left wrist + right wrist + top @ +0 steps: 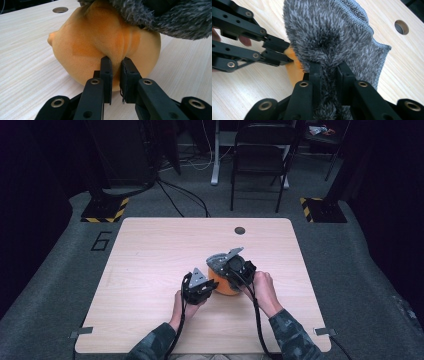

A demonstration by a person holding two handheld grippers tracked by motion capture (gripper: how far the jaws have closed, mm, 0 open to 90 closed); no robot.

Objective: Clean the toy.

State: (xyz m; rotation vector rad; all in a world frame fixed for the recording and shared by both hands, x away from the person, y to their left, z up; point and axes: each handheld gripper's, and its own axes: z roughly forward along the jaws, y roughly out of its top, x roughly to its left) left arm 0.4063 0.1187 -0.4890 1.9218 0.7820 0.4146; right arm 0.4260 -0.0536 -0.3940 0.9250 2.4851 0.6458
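Soft toy and fleece cloth, both gripped at frame centre.
Left tongs [116, 66] pinch the orange plush toy [100, 45]; right tongs [329, 72] clamp the grey cloth [332, 35]. Both look light and limp: bunch a fold.

place: lab | signs: hazard-striped stand bases [105, 210], floor cables [182, 197], folding chair [260, 155]

left gripper [212, 285]: jaws clamped | right gripper [220, 265]: jaws clamped, raised
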